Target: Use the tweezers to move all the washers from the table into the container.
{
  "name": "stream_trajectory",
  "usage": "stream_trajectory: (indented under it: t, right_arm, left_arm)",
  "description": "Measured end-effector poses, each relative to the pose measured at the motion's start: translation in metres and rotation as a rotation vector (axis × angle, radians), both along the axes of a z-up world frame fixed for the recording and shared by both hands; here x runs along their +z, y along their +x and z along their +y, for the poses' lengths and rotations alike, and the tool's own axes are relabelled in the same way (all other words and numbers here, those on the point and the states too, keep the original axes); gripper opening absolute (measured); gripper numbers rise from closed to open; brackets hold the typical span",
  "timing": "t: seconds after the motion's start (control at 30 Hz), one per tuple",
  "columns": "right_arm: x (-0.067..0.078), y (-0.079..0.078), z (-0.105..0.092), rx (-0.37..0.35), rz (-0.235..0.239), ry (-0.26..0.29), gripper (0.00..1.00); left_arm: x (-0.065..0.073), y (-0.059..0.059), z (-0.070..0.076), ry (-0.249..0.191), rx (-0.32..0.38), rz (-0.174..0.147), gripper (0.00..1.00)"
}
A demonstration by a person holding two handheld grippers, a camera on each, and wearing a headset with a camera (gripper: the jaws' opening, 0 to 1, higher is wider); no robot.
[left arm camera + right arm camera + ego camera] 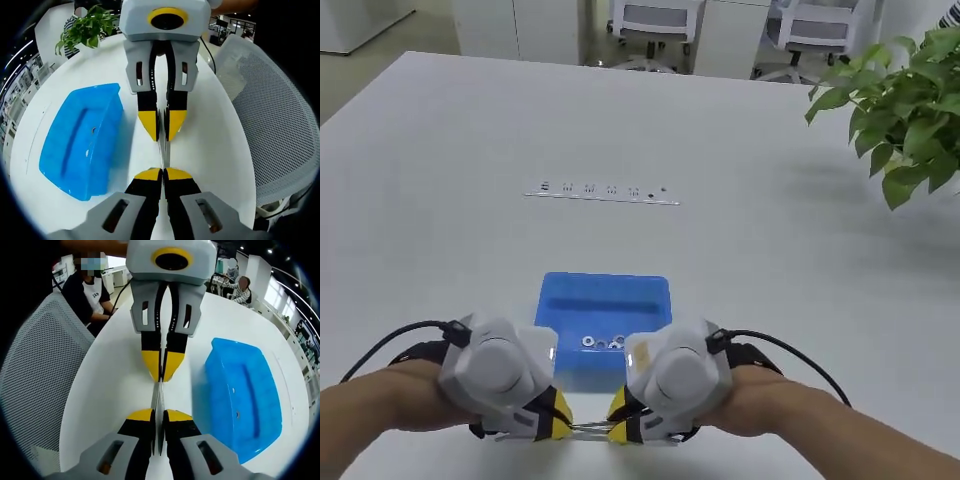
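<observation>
The tweezers (590, 428) sit just nearer than the blue container (605, 280), pinched at opposite ends by the narrow-set fingers of the left gripper (558, 413) and the right gripper (619, 411). A few washers (603, 342) lie inside the container. A row of washers (600, 190) lies beyond it on the white worktop (770, 260). Farther off are a potted plant (905, 100) and office chairs (655, 25).

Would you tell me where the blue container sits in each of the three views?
Head view: blue container at lower centre, beyond the tweezers.
Left gripper view: blue container at left of the tweezers.
Right gripper view: blue container at right of the tweezers.
Shared landmark: the tweezers.
</observation>
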State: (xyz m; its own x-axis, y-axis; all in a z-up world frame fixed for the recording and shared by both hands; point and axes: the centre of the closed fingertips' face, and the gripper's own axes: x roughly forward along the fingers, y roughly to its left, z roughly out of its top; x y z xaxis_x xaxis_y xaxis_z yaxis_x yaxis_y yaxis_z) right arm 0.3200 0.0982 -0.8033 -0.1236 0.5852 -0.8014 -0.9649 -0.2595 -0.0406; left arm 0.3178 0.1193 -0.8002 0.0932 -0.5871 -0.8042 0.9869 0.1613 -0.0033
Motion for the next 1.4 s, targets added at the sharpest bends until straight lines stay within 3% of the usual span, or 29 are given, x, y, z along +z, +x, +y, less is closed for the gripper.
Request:
stream_trajectory:
  t: [0.47, 1.0, 1.27, 1.4]
  right_arm:
    - [-0.002, -0.003, -0.001, 0.008, 0.008, -0.001, 0.10]
    - [-0.002, -0.001, -0.003, 0.015, -0.019, -0.011, 0.15]
    - [0.012, 0.005, -0.007, -0.041, -0.021, 0.033, 0.24]
    - [0.021, 0.011, -0.013, -0.082, -0.030, 0.053, 0.28]
  left_arm:
    - [-0.004, -0.004, -0.001, 0.003, 0.008, 0.024, 0.06]
    - [-0.004, -0.008, 0.000, 0.017, 0.003, 0.032, 0.09]
    - [-0.002, -0.008, 0.008, 0.030, 0.026, 0.019, 0.19]
    - [0.006, -0.007, 0.014, 0.015, 0.064, 0.013, 0.25]
